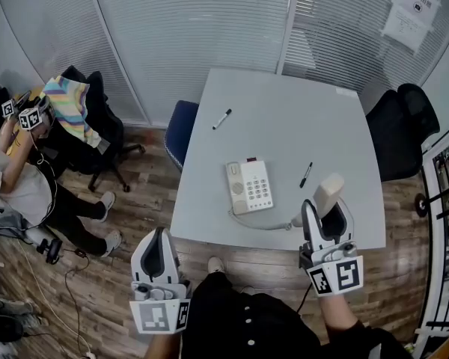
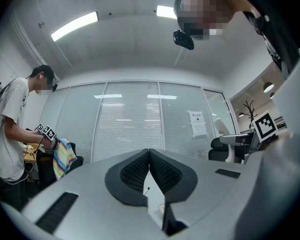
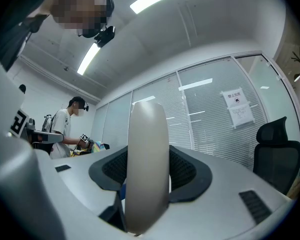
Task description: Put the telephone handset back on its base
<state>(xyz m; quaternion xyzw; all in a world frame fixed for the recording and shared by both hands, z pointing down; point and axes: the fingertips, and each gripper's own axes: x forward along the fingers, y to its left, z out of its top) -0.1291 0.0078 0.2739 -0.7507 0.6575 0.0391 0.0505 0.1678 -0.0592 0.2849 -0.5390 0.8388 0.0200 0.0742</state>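
The white telephone base (image 1: 250, 186) with its keypad lies near the front of the grey table (image 1: 284, 118). A coiled cord (image 1: 266, 225) runs from it toward my right gripper (image 1: 328, 204), which is shut on the cream handset (image 1: 328, 195) over the table's front right edge. In the right gripper view the handset (image 3: 147, 169) stands upright between the dark pads (image 3: 187, 170). My left gripper (image 1: 159, 254) hangs below the table's front left corner with its jaws shut and nothing in them; in the left gripper view its pads (image 2: 160, 173) meet.
Two black markers (image 1: 222, 118) (image 1: 306, 174) lie on the table. A blue chair (image 1: 178, 132) stands at the table's left side and a black chair (image 1: 402, 129) at its right. A person (image 1: 30, 178) sits at far left beside a chair with a striped cloth (image 1: 69, 105).
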